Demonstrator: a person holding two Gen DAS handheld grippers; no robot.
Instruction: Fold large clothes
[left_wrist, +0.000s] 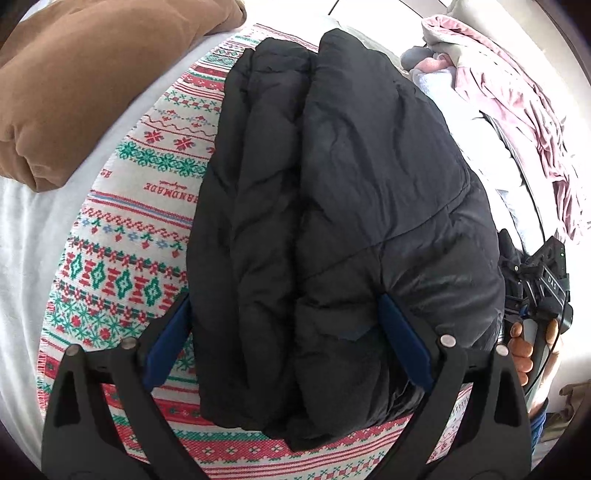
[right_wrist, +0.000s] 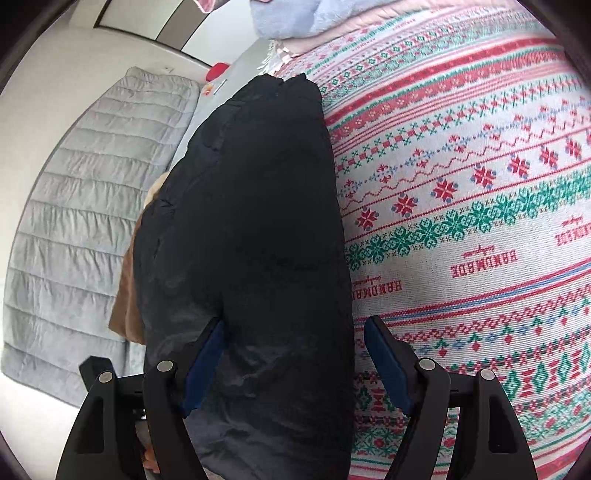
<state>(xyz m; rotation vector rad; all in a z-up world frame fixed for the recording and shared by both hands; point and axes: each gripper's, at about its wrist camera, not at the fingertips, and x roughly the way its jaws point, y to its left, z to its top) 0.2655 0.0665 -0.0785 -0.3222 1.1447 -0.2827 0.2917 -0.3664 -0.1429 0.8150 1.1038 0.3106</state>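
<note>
A black puffer jacket (left_wrist: 332, 166) lies folded lengthwise on a patterned knit blanket (left_wrist: 147, 229). My left gripper (left_wrist: 284, 299) straddles its near end with the jaws spread wide. One blue pad (left_wrist: 170, 332) stands beside the jacket's left edge and the other is tucked against a fold on the right. In the right wrist view the same jacket (right_wrist: 251, 203) fills the middle. My right gripper (right_wrist: 295, 321) is open over its end, with the left pad (right_wrist: 207, 362) against the fabric. The right pad (right_wrist: 384, 362) stands apart from the jacket, over the blanket (right_wrist: 461, 221).
A brown garment (left_wrist: 74, 92) lies at the far left on a white sheet (left_wrist: 22, 240). Pink and grey clothes (left_wrist: 517, 110) are heaped at the right. A hand (left_wrist: 521, 350) grips the other tool's handle. A grey quilted cover (right_wrist: 85, 203) lies beyond the bed's edge.
</note>
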